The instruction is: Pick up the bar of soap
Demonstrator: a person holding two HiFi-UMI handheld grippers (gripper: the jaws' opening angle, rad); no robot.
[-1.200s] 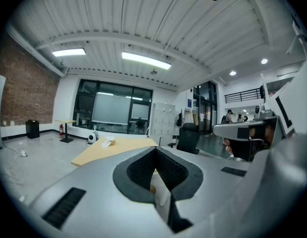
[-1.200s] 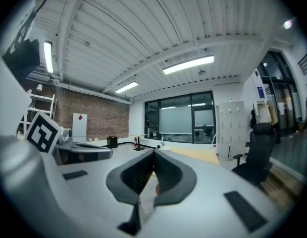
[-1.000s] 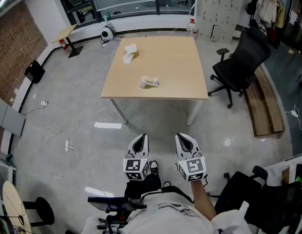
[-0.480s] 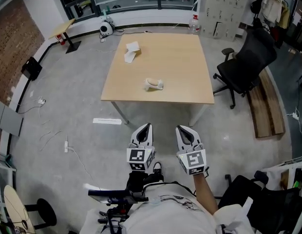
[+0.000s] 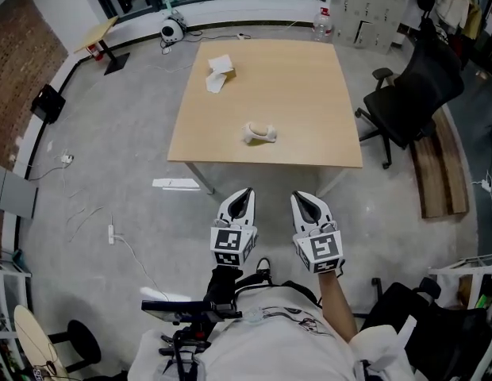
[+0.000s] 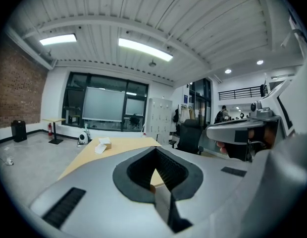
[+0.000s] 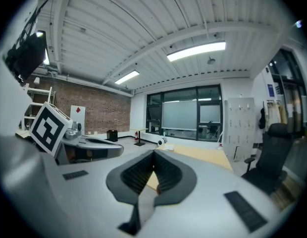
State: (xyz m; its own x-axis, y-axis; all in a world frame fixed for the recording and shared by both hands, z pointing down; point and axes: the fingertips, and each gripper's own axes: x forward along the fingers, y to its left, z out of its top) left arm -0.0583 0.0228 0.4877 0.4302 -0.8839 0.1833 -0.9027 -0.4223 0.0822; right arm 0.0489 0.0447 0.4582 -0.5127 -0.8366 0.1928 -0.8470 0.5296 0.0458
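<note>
The pale bar of soap (image 5: 260, 132) lies near the front edge of the wooden table (image 5: 309, 94), ahead of both grippers. Farther back on the left of the table sits a white box with paper (image 5: 220, 73), which also shows in the left gripper view as a white box (image 6: 102, 145). My left gripper (image 5: 244, 194) and right gripper (image 5: 301, 198) hang side by side over the floor, short of the table. Both are shut, with nothing between the jaws. In the gripper views the left gripper (image 6: 154, 155) and right gripper (image 7: 152, 161) point level toward the table top (image 7: 205, 155).
A black office chair (image 5: 413, 94) stands right of the table, with a wooden bench (image 5: 441, 165) beyond it. A white strip (image 5: 176, 184) and cables (image 5: 111, 235) lie on the floor at the left. A white device (image 5: 171, 30) and a bottle (image 5: 321, 24) sit by the far wall.
The view and both grippers have moved forward toward the table, which now sits nearer. Both grippers stay shut and hold nothing.
</note>
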